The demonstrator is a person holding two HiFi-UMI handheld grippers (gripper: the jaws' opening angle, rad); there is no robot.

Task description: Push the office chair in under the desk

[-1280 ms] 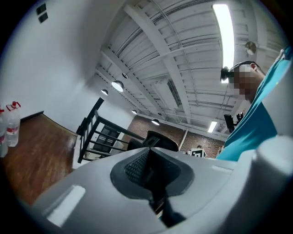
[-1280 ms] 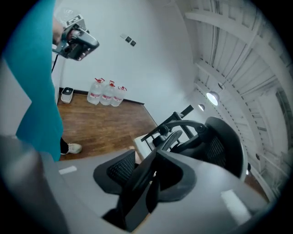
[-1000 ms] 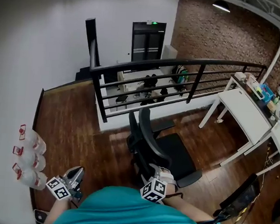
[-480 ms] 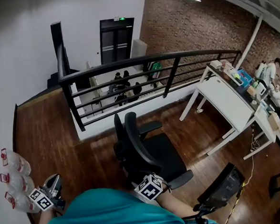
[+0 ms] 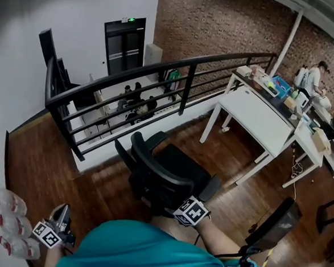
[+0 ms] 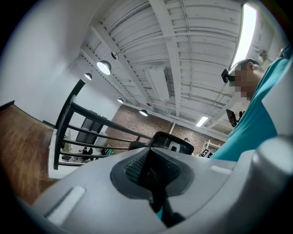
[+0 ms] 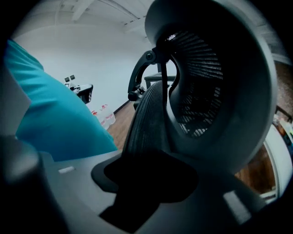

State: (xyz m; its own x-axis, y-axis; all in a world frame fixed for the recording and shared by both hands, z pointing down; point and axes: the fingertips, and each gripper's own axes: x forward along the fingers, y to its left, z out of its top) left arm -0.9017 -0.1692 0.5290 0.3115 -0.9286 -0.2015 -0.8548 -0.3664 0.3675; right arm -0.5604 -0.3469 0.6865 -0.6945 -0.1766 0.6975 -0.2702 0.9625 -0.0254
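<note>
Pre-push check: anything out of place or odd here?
The office chair stands out on the open floor, clear of the white desk and turned at an angle to it. Nothing looks spilled or damaged.

black railing (image 5: 185, 85) across wooden floor (image 5: 39, 161) | three bottles (image 5: 6, 224) by white wall (image 5: 13, 51) | brick wall (image 5: 220, 25) behind

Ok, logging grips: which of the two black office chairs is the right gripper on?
The central black mesh office chair: the right gripper's jaws have just been closing on its backrest. The other black chair stands apart, lower right.
</note>
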